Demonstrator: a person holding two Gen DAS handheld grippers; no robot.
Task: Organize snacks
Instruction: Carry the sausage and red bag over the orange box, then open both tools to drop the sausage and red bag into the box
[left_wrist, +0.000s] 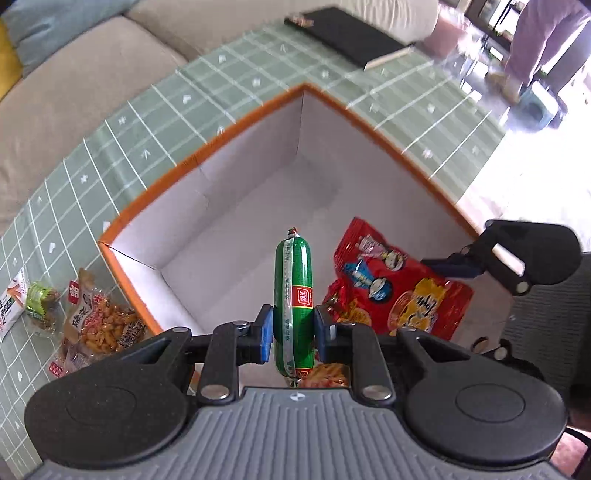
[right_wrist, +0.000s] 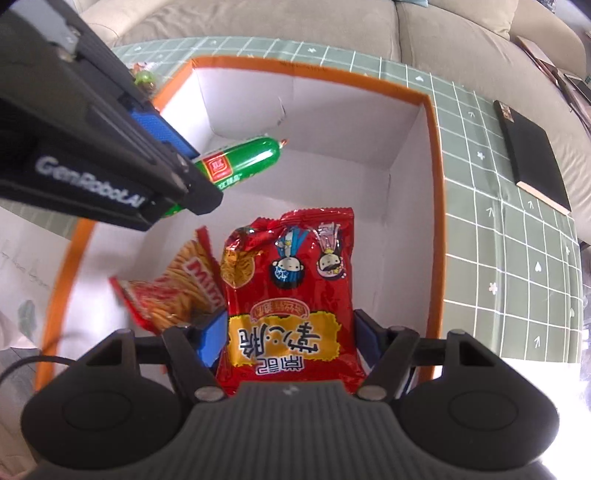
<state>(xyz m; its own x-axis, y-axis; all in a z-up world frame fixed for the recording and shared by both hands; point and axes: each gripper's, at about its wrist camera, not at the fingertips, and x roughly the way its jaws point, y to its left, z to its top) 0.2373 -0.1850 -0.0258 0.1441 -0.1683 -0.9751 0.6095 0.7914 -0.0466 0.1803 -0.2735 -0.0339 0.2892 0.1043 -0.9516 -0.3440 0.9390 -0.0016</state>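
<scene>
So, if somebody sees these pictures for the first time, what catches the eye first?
Probably the green sausage, clamped in the left claw above the big orange-edged box. Next, the shiny red snack bag in the right claw, also over the box. More snack packets lie outside it on the green checked cloth.

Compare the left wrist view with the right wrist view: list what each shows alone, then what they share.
Only the left wrist view: loose snack packets on the green checked tablecloth beside the box, and a person's legs in the background.

Only the right wrist view: the whole front of the stick-snack bag lying inside the box.

Both: the orange-rimmed box, the green sausage gripped by the left claw, the red snack bag between the right claw's fingers, and the black notebook.
</scene>
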